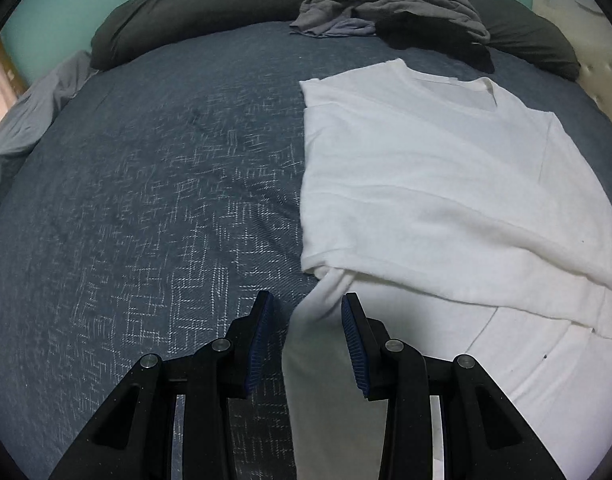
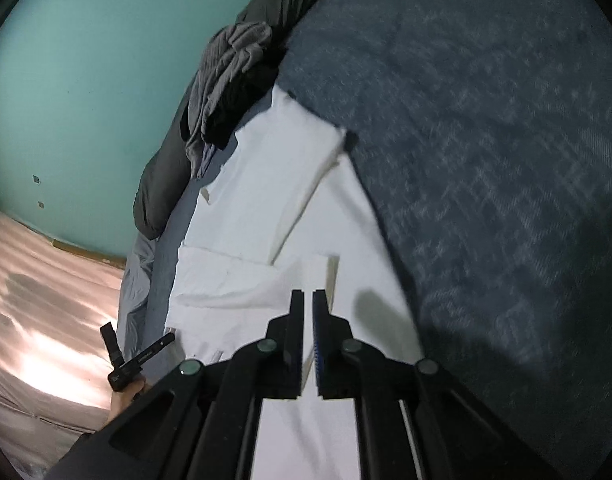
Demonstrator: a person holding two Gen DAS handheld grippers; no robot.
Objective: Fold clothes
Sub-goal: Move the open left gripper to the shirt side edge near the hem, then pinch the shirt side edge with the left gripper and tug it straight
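Observation:
A white shirt (image 1: 425, 168) lies flat on the dark blue patterned bed cover (image 1: 166, 200), neckline toward the pillows, one sleeve folded across its body. My left gripper (image 1: 307, 312) hovers open at the shirt's near left edge; a strip of white cloth runs between its blue pads (image 1: 262, 336) without being pressed. In the right wrist view the shirt (image 2: 266, 200) stretches ahead with a folded flap. My right gripper (image 2: 308, 300) sits just above that flap's edge, its jaws parted by a narrow slit with nothing pinched. The left gripper (image 2: 138, 332), held by a hand, shows at lower left.
A heap of grey and black clothes (image 1: 385, 8) rests against dark pillows (image 1: 186, 12) at the head of the bed, also seen as the heap (image 2: 226, 72). A grey sheet (image 1: 26, 120) hangs off the left side. Teal wall and pale floor (image 2: 46, 320) lie beyond.

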